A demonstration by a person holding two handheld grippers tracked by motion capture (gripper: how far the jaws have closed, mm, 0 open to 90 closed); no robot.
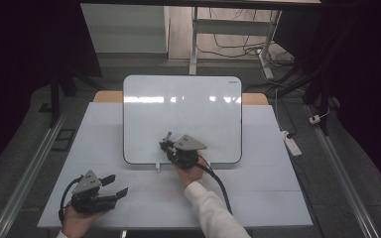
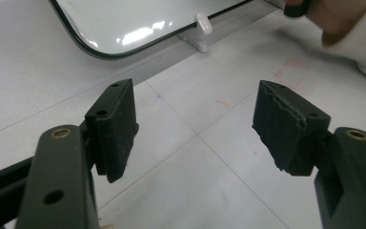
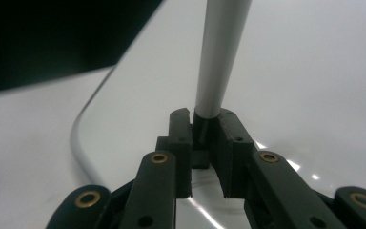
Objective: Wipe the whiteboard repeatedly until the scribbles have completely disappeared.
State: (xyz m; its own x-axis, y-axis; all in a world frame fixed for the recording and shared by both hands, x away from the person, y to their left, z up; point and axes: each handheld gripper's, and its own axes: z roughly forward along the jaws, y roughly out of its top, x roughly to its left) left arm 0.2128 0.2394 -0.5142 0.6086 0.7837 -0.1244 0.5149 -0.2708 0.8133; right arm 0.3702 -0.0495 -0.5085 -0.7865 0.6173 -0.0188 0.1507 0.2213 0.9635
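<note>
White tabletop (image 1: 144,198) carries a large whiteboard (image 1: 188,109), whose glossy face looks blank, with no marks on it. Over its near edge the right gripper (image 1: 167,144) is clamped tight on a slim grey marker (image 3: 219,57), which points out over the board; whether the tip touches the surface is hard to tell. At the table's near left corner the left gripper (image 1: 115,186) rests with jaws wide and nothing between them. A small white cap (image 2: 203,23) lies at the board's edge. Writing appears not yet begun.
</note>
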